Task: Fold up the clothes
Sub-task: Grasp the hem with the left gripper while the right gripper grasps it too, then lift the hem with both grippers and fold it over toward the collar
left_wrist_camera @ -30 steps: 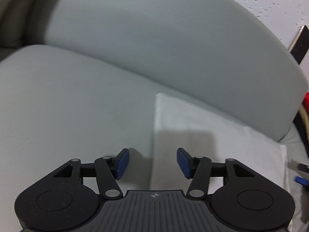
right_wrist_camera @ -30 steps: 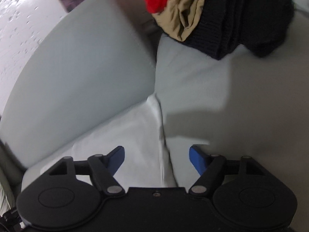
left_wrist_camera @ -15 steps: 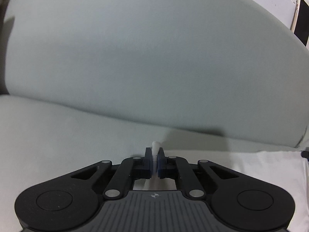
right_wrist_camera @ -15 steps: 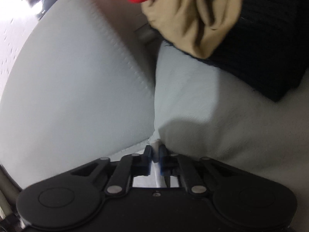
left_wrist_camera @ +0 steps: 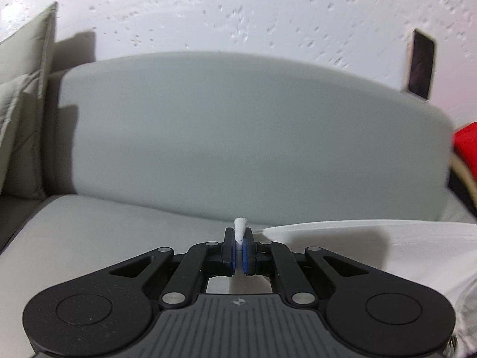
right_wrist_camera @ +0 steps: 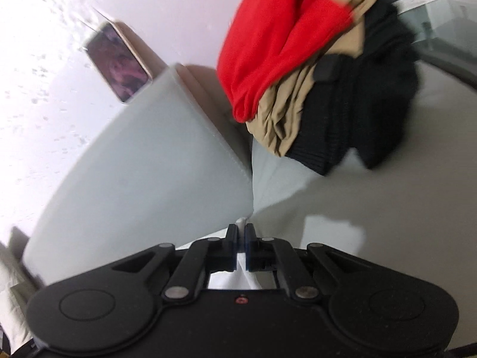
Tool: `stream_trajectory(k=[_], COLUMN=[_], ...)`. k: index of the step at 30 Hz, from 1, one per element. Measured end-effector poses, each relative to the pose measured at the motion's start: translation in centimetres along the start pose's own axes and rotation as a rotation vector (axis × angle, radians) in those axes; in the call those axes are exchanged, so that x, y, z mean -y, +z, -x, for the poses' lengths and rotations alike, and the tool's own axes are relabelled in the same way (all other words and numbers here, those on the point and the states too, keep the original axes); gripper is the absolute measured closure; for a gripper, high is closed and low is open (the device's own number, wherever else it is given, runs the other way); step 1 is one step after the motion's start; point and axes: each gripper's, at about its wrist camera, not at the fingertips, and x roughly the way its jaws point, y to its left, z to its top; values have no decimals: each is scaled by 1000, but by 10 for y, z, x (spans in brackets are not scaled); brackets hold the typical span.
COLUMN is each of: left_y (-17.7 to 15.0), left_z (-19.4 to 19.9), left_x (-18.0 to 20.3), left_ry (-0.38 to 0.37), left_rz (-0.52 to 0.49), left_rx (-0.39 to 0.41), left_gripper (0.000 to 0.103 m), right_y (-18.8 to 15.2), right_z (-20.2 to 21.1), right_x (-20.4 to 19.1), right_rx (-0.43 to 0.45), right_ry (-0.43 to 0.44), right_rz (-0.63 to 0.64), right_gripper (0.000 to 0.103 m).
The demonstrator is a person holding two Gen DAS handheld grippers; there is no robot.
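Note:
A white garment [left_wrist_camera: 372,247] lies on the grey sofa seat and stretches to the right in the left wrist view. My left gripper [left_wrist_camera: 238,240] is shut on one corner of it, and a small white tip pokes up between the blue pads. In the right wrist view my right gripper [right_wrist_camera: 241,235] is shut on another corner of the white garment [right_wrist_camera: 240,223], with white cloth hanging below the jaws. Both corners are raised off the seat in front of the sofa back cushion [left_wrist_camera: 253,137].
A pile of unfolded clothes, red [right_wrist_camera: 277,41], tan [right_wrist_camera: 286,119] and black [right_wrist_camera: 357,113], sits on the sofa seat to the right. A speckled white wall [left_wrist_camera: 238,9] rises behind the sofa. A beige pillow [left_wrist_camera: 23,95] leans at the far left.
Both grippers went from open above the flat white garment to shut on its corners, then rose with the cloth. The wall and the clothes pile have come into view.

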Motion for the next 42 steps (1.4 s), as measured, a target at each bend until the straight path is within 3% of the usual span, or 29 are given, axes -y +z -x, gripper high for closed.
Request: stream_trajectory(k=[8, 12, 16, 23, 27, 29, 35, 38, 42], left_y=[-74, -126, -169, -189, -203, -210, -196, -180, -177], left_z=[143, 179, 189, 210, 191, 196, 253, 249, 205], left_x=[-8, 5, 6, 3, 12, 10, -6, 3, 57], left_ry=[-4, 49, 100, 182, 240, 254, 99, 3, -39], left_rz=[-76, -140, -93, -121, -248, -266, -148, -90, -192], left_rx=[58, -44, -165, -158, -316, -354, -200, -164, -204], left_gripper=[99, 99, 99, 99, 95, 87, 79, 77, 76], right_y=[-24, -60, -101, -120, -129, -132, -122, -124, -145], right_z=[120, 162, 172, 190, 182, 181, 212, 201, 156], right_x=[18, 27, 49, 43, 55, 62, 51, 35, 2], right_rx=[-72, -145, -204, -149, -227, -279, -232, -284, -401], right_ry=[34, 0, -50, -71, -127, -130, -91, -39, 1], right_rz=[9, 23, -9, 41, 42, 25, 88, 108, 184], right_gripper=[99, 99, 99, 99, 98, 88, 73, 72, 72])
